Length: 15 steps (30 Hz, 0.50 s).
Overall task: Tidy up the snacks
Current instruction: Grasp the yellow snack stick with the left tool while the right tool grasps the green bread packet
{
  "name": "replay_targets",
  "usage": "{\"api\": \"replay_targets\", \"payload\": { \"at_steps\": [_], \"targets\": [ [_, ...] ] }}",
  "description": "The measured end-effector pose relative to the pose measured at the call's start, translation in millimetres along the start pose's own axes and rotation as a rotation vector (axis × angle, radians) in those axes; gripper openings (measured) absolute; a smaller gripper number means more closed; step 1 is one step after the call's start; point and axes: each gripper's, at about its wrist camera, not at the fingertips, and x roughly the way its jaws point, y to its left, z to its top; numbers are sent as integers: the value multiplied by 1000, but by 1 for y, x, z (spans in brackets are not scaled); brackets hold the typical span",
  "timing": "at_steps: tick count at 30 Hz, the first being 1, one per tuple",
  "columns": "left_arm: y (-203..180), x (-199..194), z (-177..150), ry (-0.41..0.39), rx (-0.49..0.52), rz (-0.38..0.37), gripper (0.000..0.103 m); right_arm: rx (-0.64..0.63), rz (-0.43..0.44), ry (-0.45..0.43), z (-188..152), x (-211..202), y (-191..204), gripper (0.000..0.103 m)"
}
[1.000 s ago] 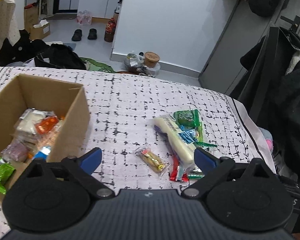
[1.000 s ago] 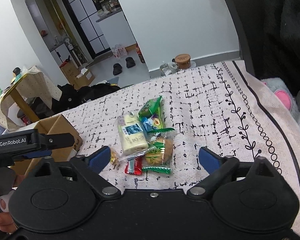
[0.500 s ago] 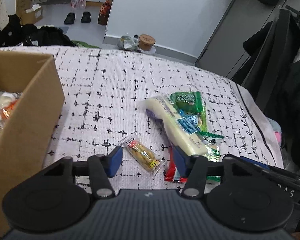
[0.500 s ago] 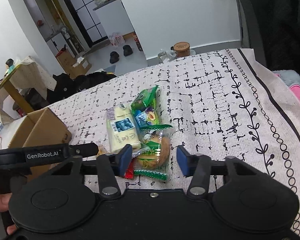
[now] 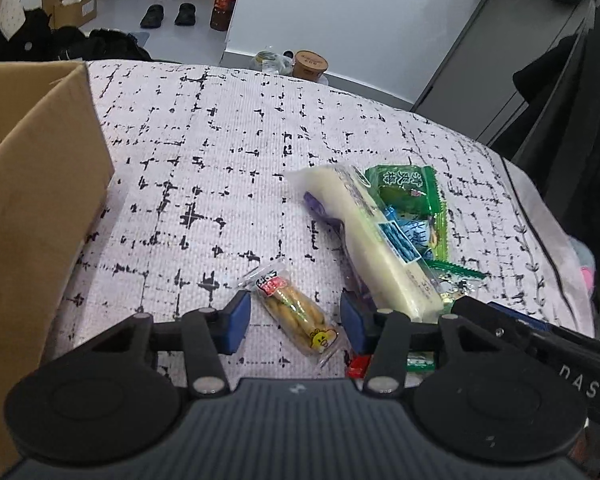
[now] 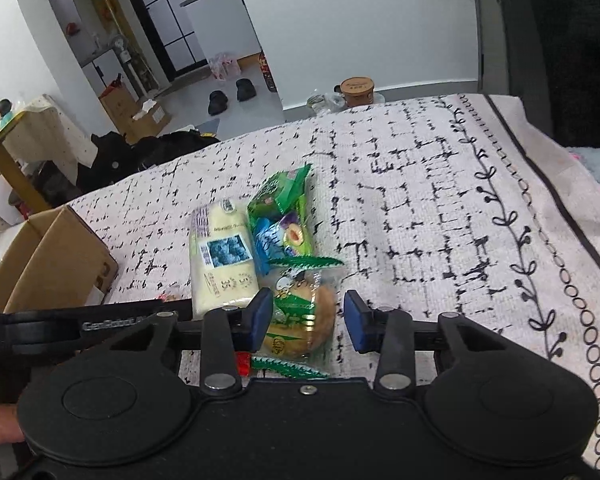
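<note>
A small clear packet of yellow biscuit sticks [image 5: 294,312] lies on the patterned cloth between the fingers of my left gripper [image 5: 296,320], which is open around it and low over the cloth. My right gripper [image 6: 306,318] is open around a round brown pastry in a clear green-printed wrapper [image 6: 304,314]. A pile of snacks lies beside both: a long pale yellow pack [image 5: 380,236] [image 6: 224,256], a green packet [image 5: 406,190] [image 6: 280,194] and a blue packet [image 6: 276,240]. A cardboard box [image 5: 36,184] [image 6: 56,264] stands at the left.
The table wears a white cloth with black marks [image 5: 220,152]; its right edge [image 6: 540,184] drops off near dark hanging clothes [image 5: 572,120]. Beyond the far edge are a brown cup [image 5: 310,64], shoes [image 5: 168,14] and boxes on the floor.
Both grippers have narrowed from wide open and moved down and forward. The left now straddles the biscuit stick packet, the right the round pastry. The box has slid to the left edge of the left view.
</note>
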Motion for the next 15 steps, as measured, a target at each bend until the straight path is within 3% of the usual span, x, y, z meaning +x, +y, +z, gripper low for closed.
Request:
{"api": "replay_targets", "payload": {
  "at_steps": [3, 5, 6, 11, 15],
  "targets": [
    [-4, 2, -1, -11, 36, 27, 41, 1, 0, 13, -2, 5, 3, 39],
    [-2, 2, -1, -14, 47, 55, 23, 13, 3, 20, -4, 7, 3, 40],
    [0, 1, 0, -14, 41, 61, 19, 18, 6, 22, -4, 9, 3, 41],
    [10, -5, 1, -14, 55, 61, 16, 29, 16, 39, -5, 15, 6, 48],
    [21, -11, 1, -18, 27, 65, 16, 18, 19, 41, -4, 20, 15, 67]
  ]
}}
